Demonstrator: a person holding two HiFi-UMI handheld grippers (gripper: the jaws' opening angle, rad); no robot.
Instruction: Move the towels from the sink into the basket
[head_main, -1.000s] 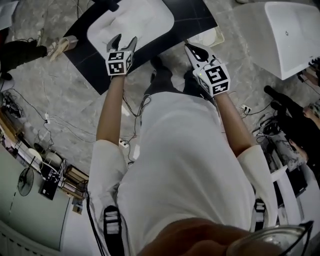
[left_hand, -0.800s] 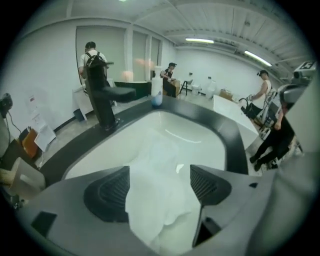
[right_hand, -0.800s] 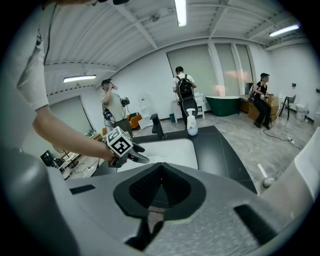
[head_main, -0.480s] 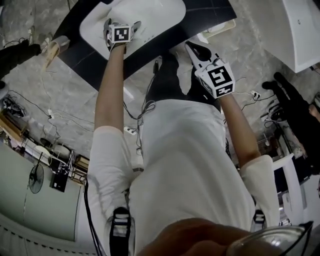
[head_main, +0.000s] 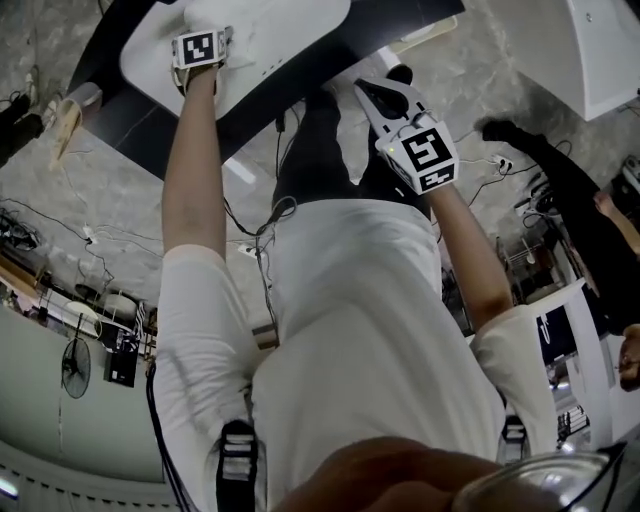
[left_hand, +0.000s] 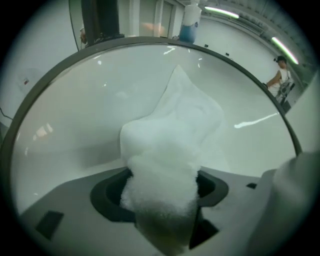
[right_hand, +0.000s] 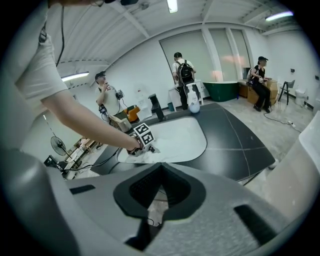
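A white towel (left_hand: 170, 145) lies bunched in the white sink (left_hand: 75, 115), which is set in a black counter (head_main: 120, 120). My left gripper (left_hand: 160, 200) reaches steeply down into the sink (head_main: 290, 30). Its jaws have just been closing and now pinch a fold of the towel between the pads. In the head view its marker cube hides the fingertips of the left gripper (head_main: 203, 38). My right gripper (head_main: 382, 95) hangs in front of the counter, off to the right, shut with nothing in it. From the right gripper (right_hand: 160, 167) I see the left gripper (right_hand: 143, 137) in the sink. I cannot make out a basket.
A large white tub (head_main: 610, 50) stands at the upper right. Cables (head_main: 50, 220) trail over the marble floor on the left, near shelves and a fan (head_main: 72, 365). Several people (right_hand: 185, 75) stand at the back of the room.
My left gripper dropped from above the counter's edge into the sink and closed on the towel. My right gripper sank a little and stayed in front of the counter.
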